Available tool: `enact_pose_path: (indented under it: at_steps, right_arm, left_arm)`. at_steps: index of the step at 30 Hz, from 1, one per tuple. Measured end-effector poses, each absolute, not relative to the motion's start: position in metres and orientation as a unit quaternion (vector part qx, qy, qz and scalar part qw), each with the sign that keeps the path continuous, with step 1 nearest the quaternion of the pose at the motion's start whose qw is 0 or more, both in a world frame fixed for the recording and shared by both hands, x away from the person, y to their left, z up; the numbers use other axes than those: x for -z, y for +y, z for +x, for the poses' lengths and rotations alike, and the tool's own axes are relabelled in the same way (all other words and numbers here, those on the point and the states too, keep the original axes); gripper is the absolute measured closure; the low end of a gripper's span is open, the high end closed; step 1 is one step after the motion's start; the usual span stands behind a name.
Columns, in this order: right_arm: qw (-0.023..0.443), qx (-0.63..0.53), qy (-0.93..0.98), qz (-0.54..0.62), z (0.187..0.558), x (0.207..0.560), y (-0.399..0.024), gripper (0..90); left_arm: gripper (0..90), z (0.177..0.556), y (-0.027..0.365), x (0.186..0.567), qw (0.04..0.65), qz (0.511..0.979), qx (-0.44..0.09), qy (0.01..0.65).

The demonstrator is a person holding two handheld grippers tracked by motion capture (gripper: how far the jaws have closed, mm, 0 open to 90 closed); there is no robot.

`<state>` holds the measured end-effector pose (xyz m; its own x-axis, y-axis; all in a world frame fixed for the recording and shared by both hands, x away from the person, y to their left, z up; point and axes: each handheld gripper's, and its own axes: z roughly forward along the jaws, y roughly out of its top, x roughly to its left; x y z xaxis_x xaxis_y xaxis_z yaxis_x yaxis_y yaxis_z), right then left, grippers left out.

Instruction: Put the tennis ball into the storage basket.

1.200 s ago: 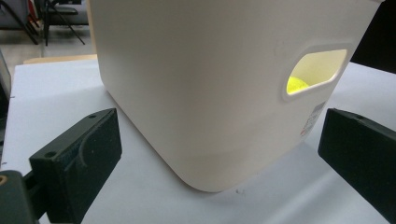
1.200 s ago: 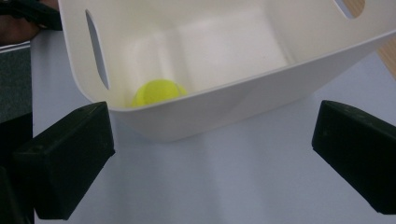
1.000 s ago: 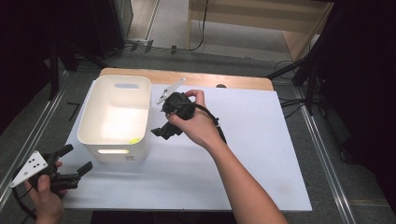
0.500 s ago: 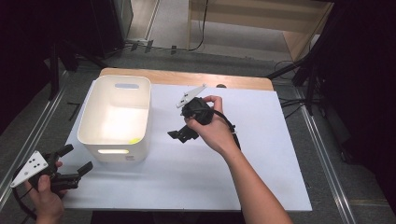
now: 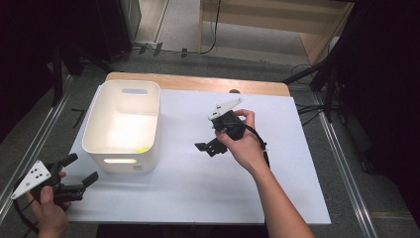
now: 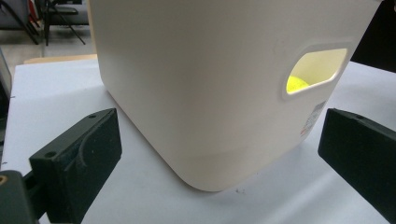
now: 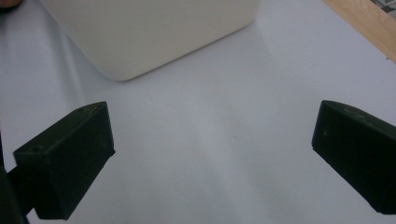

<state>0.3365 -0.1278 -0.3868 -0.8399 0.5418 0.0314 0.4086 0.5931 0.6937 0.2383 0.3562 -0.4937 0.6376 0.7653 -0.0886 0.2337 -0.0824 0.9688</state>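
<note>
A white plastic bin [image 5: 95,130] stands on the left part of the white table sheet [image 5: 198,188]. A small yellow thing [image 5: 142,148] lies in the bin's near right corner, and it glows through the handle slot [image 6: 296,84] in the left gripper view. My left gripper [image 5: 81,168] is held at the table's near left corner, open, with its jaws aimed at the bin's near corner [image 6: 205,177]. My right gripper [image 5: 207,148] hovers over the middle of the sheet, right of the bin. Its jaws stand wide open [image 7: 210,154] with nothing between them.
A wooden strip [image 5: 198,84] runs along the table's far edge. Metal rails [image 5: 341,158] flank both sides, and cables lie on the floor beyond. Bare white sheet [image 7: 224,107] spreads right of the bin.
My right gripper has moved rightward, away from the bin's top edge to above the middle of the sheet. The left gripper and bin have stayed put.
</note>
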Motion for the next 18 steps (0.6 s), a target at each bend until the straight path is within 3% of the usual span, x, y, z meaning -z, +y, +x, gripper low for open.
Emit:
enact_pose_path:
  at_steps: [18]
  right_arm:
    - [0.107, -0.39, 0.862, 0.305, 0.313, 0.406, -0.179, 0.0]
  left_arm:
    - [0.0, 0.238, 0.356, 0.494, 0.575, 0.699, -0.231, 0.357]
